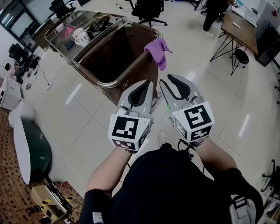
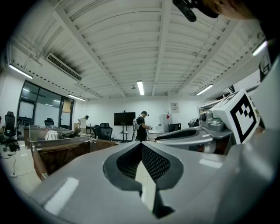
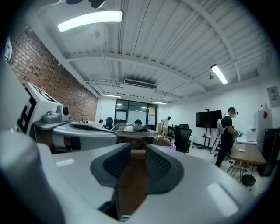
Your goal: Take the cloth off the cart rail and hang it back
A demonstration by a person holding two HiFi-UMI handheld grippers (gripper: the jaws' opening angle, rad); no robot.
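A purple cloth (image 1: 158, 49) hangs over the near corner of the cart rail (image 1: 131, 69), on a cart with a brown bag. Both grippers are held side by side in front of me, short of the cart and apart from the cloth. My left gripper (image 1: 148, 83) points at the rail below the cloth; in the left gripper view its jaws (image 2: 141, 146) meet at the tips with nothing between them. My right gripper (image 1: 169, 79) is just right of it. In the right gripper view its pads (image 3: 138, 151) stand a little apart and empty, with the cart straight ahead.
The cart's steel top tray (image 1: 65, 27) holds cups and small items. An office chair (image 1: 148, 11) stands behind the cart. A wooden table (image 1: 240, 28) and stool are at the far right, a person (image 1: 214, 13) beside them. A white round table (image 1: 24, 148) is at left.
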